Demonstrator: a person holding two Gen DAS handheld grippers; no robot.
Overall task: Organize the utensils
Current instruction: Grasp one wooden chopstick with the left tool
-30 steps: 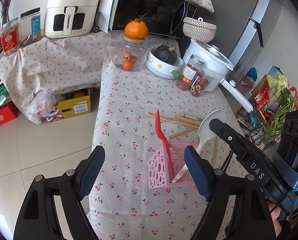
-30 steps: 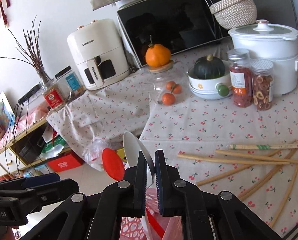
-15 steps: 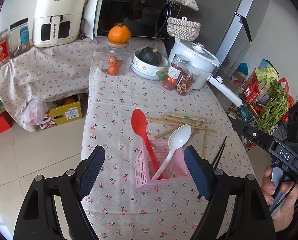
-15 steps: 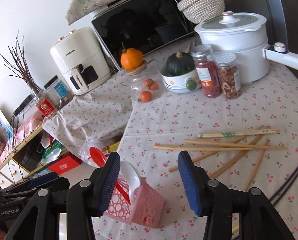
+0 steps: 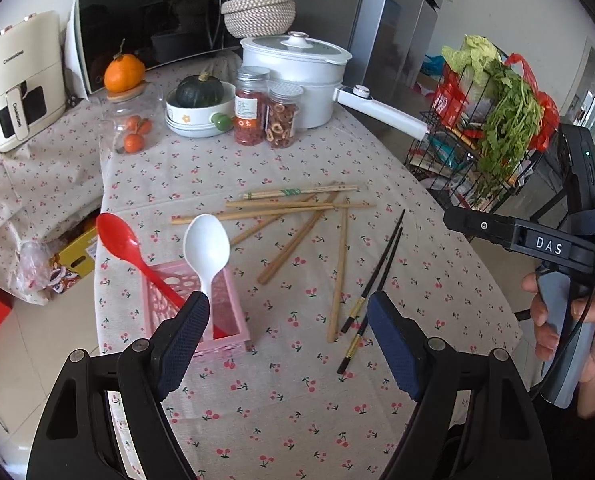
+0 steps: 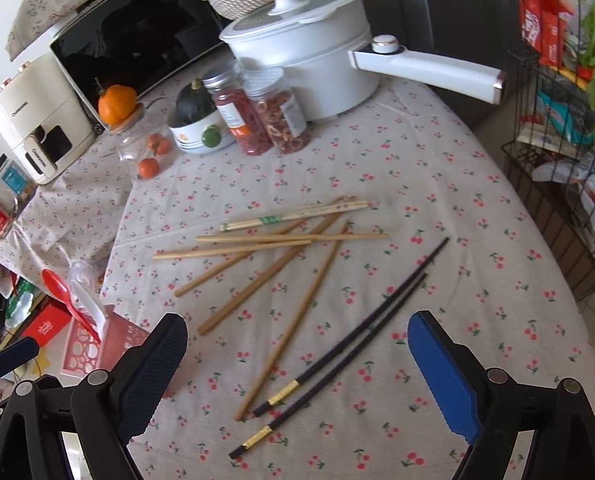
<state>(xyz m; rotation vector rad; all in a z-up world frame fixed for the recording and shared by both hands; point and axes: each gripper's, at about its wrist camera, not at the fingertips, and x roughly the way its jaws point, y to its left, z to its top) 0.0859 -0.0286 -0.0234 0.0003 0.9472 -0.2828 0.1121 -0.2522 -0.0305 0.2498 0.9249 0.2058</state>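
Left gripper [image 5: 287, 340]: jaws spread wide, nothing between the pads, held above the near part of the table [image 5: 437, 216], which was covered with a cherry-print cloth. Right gripper [image 6: 297, 364]: jaws had just been opening and stood wide apart, nothing pinched; the black chopsticks [image 6: 345, 348] lay on the cloth below the gap, untouched. The hand [image 5: 569, 332] carrying the right gripper showed at the right edge of the left wrist view. Pink perforated holder [image 5: 201, 304]: upright on the cloth near the table's left edge, just in front of the left gripper's left finger. It held one red spoon [image 5: 125, 244], bowl up and leaning left, and one white spoon [image 5: 207, 246], bowl up and nearly upright. Wooden chopsticks [image 5: 297, 216]: loose, lying criss-crossed at mid-table, well apart from the holder; one pale pair among them was joined by a green band [image 6: 269, 220]. The black chopsticks, a pair with gold bands near one end, lay side by side, to the right of the wooden ones. Far end of table: white lidded pot [image 5: 297, 76] with long handle, two jars [image 5: 267, 108] of dried goods, a white bowl holding a dark green squash [image 5: 199, 90], a glass jar [image 5: 131, 128] with small oranges inside and a larger orange on its lid. Behind: microwave [image 5: 153, 28], woven basket [image 5: 257, 12], cream air fryer [image 5: 17, 80]. Right of table: wire rack [image 5: 477, 152] with leafy greens.
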